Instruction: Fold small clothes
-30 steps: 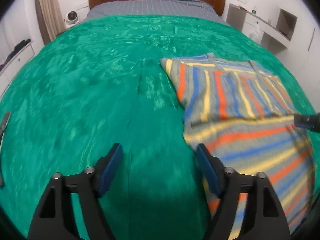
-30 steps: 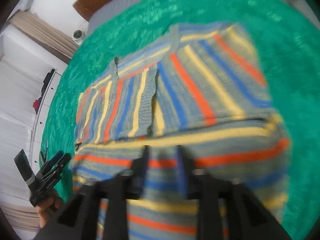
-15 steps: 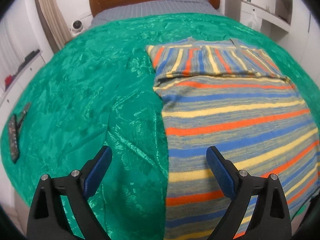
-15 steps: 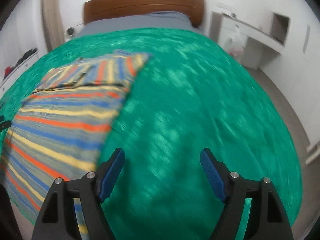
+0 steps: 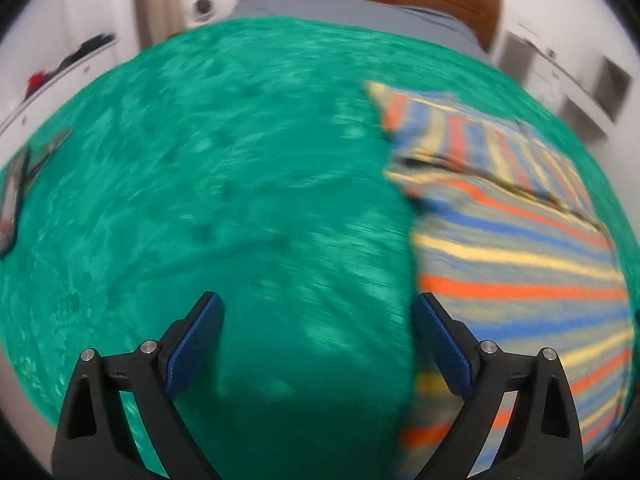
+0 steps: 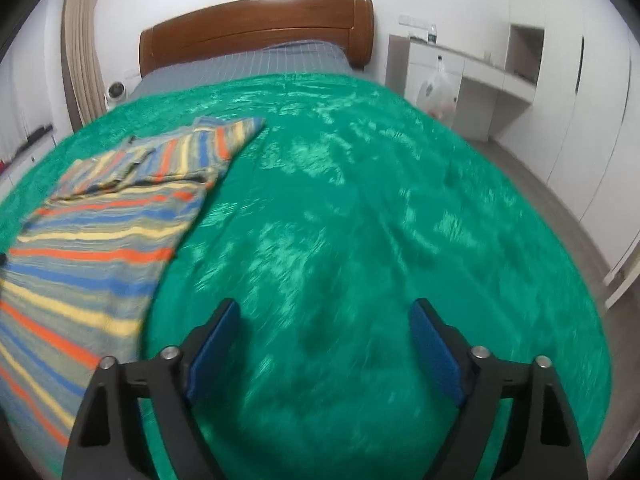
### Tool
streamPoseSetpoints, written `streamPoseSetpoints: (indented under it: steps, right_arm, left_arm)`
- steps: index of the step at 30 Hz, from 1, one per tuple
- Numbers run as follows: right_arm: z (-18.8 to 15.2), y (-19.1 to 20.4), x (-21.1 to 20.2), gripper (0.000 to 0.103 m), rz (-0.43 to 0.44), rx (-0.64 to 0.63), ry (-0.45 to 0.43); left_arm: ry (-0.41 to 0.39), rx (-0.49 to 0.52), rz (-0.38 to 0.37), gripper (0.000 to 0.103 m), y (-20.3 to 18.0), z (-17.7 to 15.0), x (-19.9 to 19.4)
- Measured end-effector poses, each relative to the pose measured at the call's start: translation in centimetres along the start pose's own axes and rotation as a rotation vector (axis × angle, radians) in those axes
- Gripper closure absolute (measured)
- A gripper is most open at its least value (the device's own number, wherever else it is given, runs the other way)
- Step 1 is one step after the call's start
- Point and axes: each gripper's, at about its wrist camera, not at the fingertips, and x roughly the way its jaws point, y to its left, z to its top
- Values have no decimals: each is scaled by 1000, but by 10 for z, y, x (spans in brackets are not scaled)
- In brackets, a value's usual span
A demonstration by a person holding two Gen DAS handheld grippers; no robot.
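Observation:
A small garment striped in orange, blue, yellow and grey lies flat on the green bedspread, its top part folded over. It fills the right of the left wrist view (image 5: pixel 512 248) and the left of the right wrist view (image 6: pixel 92 240). My left gripper (image 5: pixel 318 320) hovers over bare bedspread, its jaws still opening, and its right finger (image 5: pixel 440 344) sits at the garment's left edge. My right gripper (image 6: pixel 324 320) is over bedspread to the right of the garment. Its jaws are also opening. Neither has anything between its jaws.
The green bedspread (image 6: pixel 360 200) covers a bed with a wooden headboard (image 6: pixel 256 28). Dark flat objects (image 5: pixel 12 196) lie near the bed's left edge. A white desk and cupboards (image 6: pixel 500 76) with a plastic bag (image 6: pixel 436 88) stand to the right, beyond a strip of floor.
My right gripper has let go of the striped garment, swung off it to the right and opened wide. The left gripper has widened and shifted left, so the garment's edge is now by its right finger.

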Motion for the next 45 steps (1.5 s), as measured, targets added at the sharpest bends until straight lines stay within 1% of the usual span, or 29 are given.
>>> streamPoseSetpoints:
  steps: [2,3,5,6,8,10,12,16,23,34,40,45]
  right_arm:
    - [5,-3,14,16,-5,-15,13]
    - [5,-5,19,15,-3,-15,25]
    - [1,-9,32,6,9,3,64]
    - [-3,-13,38,4,23,34,74]
    - [-6,-19,39,2,44,66,61]
    - [-8,-19,40,1,52,67,51]
    - [-11,-18,40,0,45,57,36]
    - [-13,-15,41,0,19,40,23]
    - [-15,-13,41,0,10,37,6]
    - [-16,-13,41,0,9,37,2]
    - [-16,-13,41,0,12,39,0]
    - [-15,-13,41,0,12,40,0]
  left_arm:
    - [8,-8,27,2,12,-1,11]
    - [13,-2,21,0,17,-3,16]
    - [-12,11,0,0,18,-7,17]
    - [-33,18,-2,0,18,-10,17]
    - [-54,21,-6,0,18,-16,18]
    - [-66,25,-13,0,20,-20,17]
    - [-84,26,-32,0,22,-23,15]
    - [-122,54,-44,0,21,-29,13]
    - [-135,64,-31,0,19,-30,12]
    - [-139,64,-27,0,19,-31,11]
    - [-187,80,-3,0,14,-36,7]
    - [-174,73,-15,0,17,-34,9]
